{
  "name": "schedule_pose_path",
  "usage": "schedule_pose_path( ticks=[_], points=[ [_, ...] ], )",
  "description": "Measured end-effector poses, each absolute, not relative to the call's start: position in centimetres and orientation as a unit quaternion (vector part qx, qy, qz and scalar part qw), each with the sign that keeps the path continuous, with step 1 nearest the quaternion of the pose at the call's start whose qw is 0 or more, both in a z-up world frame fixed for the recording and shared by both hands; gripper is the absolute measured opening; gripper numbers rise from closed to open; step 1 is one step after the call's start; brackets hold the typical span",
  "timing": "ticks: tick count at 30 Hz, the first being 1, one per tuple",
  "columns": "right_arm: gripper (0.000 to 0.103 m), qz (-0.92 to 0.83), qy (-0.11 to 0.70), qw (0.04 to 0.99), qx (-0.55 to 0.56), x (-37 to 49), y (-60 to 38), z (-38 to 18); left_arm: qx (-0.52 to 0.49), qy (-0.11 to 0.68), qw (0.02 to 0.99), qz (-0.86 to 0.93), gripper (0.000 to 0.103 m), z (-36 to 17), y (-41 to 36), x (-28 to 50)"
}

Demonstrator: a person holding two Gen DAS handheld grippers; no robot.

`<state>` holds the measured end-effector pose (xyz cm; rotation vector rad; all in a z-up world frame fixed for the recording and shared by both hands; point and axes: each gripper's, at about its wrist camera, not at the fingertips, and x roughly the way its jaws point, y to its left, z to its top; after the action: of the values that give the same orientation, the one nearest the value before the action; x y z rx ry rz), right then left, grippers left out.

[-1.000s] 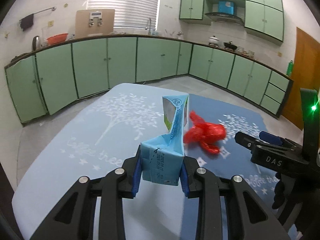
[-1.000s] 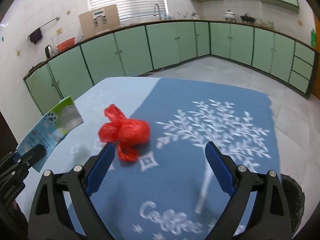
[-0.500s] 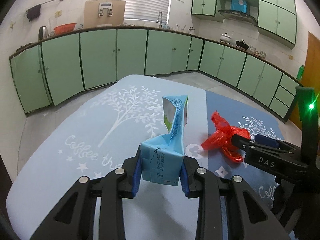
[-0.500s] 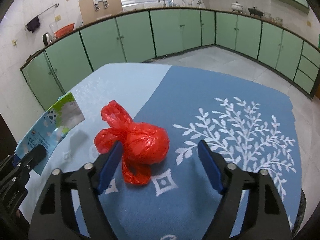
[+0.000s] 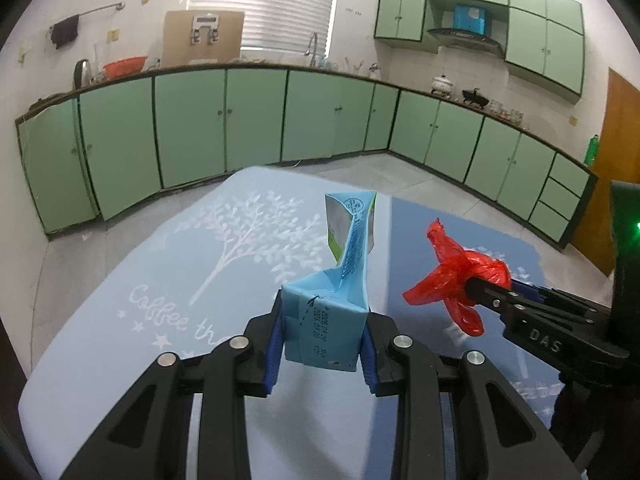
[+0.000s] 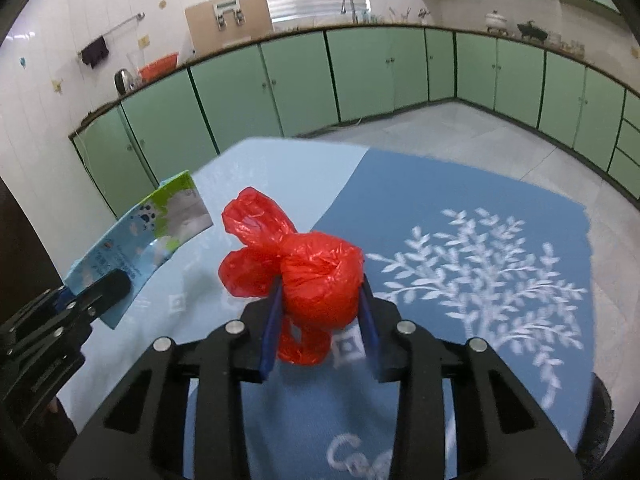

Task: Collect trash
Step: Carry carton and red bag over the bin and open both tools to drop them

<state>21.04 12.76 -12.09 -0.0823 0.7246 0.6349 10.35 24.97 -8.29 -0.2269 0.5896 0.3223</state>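
**Supervisor:** Report the workspace.

**Operator:** I see a kitchen with green cabinets (image 5: 192,128) along the walls and a table under a blue tablecloth (image 5: 132,280) printed with white trees. From the left wrist view, the cloth fills the lower field from 7 to 4 o'clock.

**Supervisor:** Left unit status?

**Operator:** My left gripper (image 5: 322,342) is clamped on a flattened blue carton (image 5: 328,320). Both blue pads press the carton's lower panel. The carton's upper part stands up toward 12 o'clock, above the cloth. In the right wrist view the same carton (image 6: 140,236) appears at 9 o'clock, pinched by the left gripper (image 6: 100,292).

**Supervisor:** Right unit status?

**Operator:** My right gripper (image 6: 320,316) is closing its jaws on a knotted red plastic bag (image 6: 316,276). The bag's round body sits between the pads, and both pads touch it. Its loose ears stick out toward 10 o'clock. In the left wrist view, the red bag (image 5: 452,276) is at 3 o'clock, at the tip of the right gripper (image 5: 480,292). I cannot tell whether the bag touches the cloth.
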Motion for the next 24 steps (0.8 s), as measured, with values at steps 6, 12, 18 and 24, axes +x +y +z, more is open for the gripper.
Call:
schedule_pose_path(
  ticks=[6, 12, 18, 24],
  points=[
    [0.033, 0.285, 0.324, 0.902, -0.019, 18.8, 7.3, -9.1, -0.101, 0.273, 0.949, 0.119, 0.032, -5.5, 20.7, 9.8],
    [0.034, 0.248, 0.307, 0.919, 0.004, 16.6, 0.2, -7.1, -0.086, 0.264, 0.959, 0.056, 0.032, -3.6, 15.1, 10.0],
    [0.034, 0.192, 0.295, 0.936, 0.014, 14.9, -7.0, -6.6, -0.074, 0.266, 0.961, -0.005, 0.032, -2.7, 9.4, 11.1],
    [0.034, 0.127, 0.303, 0.944, 0.03, 13.8, -14.2, -8.2, -0.052, 0.284, 0.955, -0.072, 0.032, -3.5, 3.0, 12.7]
  ],
)
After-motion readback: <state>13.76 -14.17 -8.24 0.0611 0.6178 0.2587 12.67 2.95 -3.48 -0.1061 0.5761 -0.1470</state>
